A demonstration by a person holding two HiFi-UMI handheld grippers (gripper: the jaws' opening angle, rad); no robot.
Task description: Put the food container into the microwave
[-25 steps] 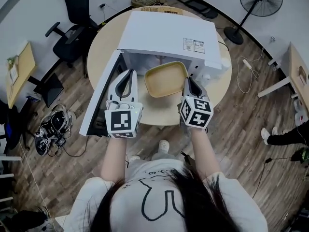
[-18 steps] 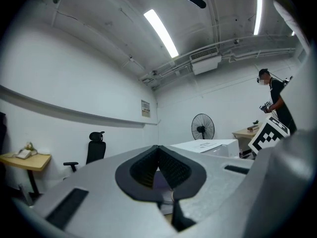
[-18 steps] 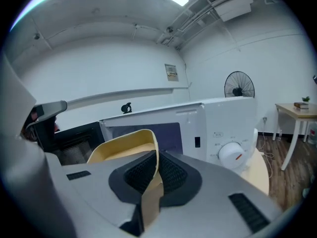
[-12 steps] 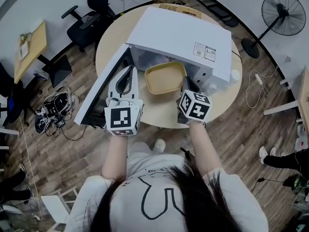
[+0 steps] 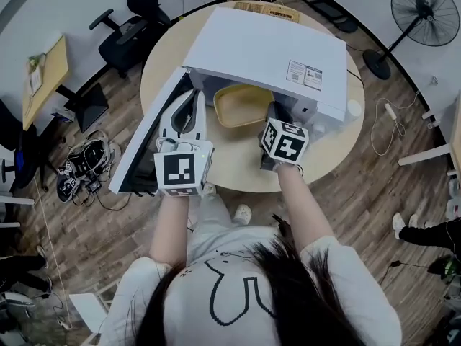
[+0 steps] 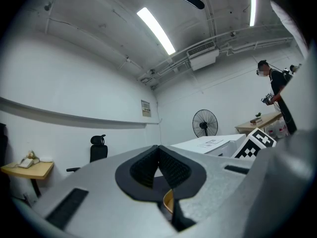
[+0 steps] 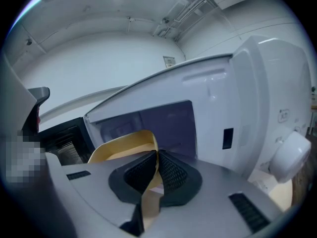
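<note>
On the round worktop [image 5: 238,168] the white microwave [image 5: 266,49] stands open. The yellow food container [image 5: 241,103] is partway into its mouth (seemingly not yet set down), with the right gripper [image 7: 156,155] jaws pinching its rim. The left gripper [image 6: 158,150] jaws are pressed together, empty.

The microwave [image 5: 266,49] is white with a dull grey-purple cavity [image 7: 163,123]; its top bears a white label [image 5: 297,76] with dark print. The container [image 5: 245,105] is pale yellow. The left gripper [image 5: 193,96] and right gripper [image 5: 276,108] are light grey, with black ribbed pads [image 7: 173,171] on the jaws and a cube [image 5: 180,170] of black-and-white square markers each. The worktop [image 5: 324,150] is pale beige, the floor [image 5: 374,193] brown wood planks. The chair [image 5: 133,20] and fan [image 5: 425,9] are black.
</note>
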